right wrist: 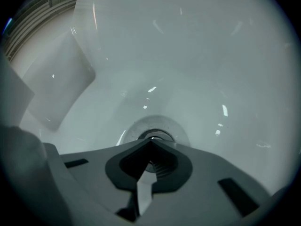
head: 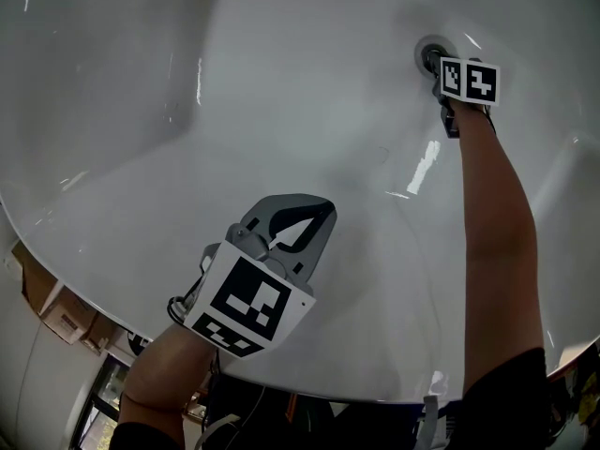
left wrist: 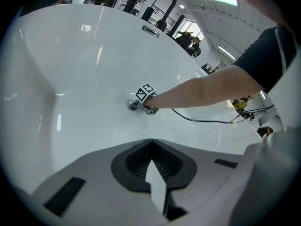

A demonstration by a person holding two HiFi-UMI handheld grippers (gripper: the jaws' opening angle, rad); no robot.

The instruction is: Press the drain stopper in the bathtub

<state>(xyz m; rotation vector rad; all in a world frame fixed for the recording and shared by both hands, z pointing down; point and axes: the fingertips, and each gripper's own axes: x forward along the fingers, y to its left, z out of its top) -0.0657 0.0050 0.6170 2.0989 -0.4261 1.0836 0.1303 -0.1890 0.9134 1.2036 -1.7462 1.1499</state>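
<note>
Left tool: The left tool (head: 298,216) hangs over the near rim of the white bathtub (head: 281,82), at the left of the head view. Its jaws are together, tip to tip, with nothing between them.

Left tool's role: Idle, by the look of it. It is well apart from the drain and points across the tub toward it.

Bathtub: The glossy basin fills the head view, bare and seemingly dry. A dark faucet (left wrist: 164,4) stands on the far rim in the left gripper view.

Drain stopper: The round metal drain stopper (head: 429,52) sits at the bottom of the tub, upper right in the head view.

Right tool: With the person's bare arm reaching deep into the tub, the right tool (head: 439,68) is at the drain. Its jaws are closed on nothing, their joined tips directly over the stopper's centre in its own view. Whether they touch it cannot be told.

Step in hand: Lining up, or just starting, the press with the closed tips as a pusher.

Next move: Likely a short, straight push down on the stopper's centre, kept square so the tips do not skid onto the slick enamel.
</note>
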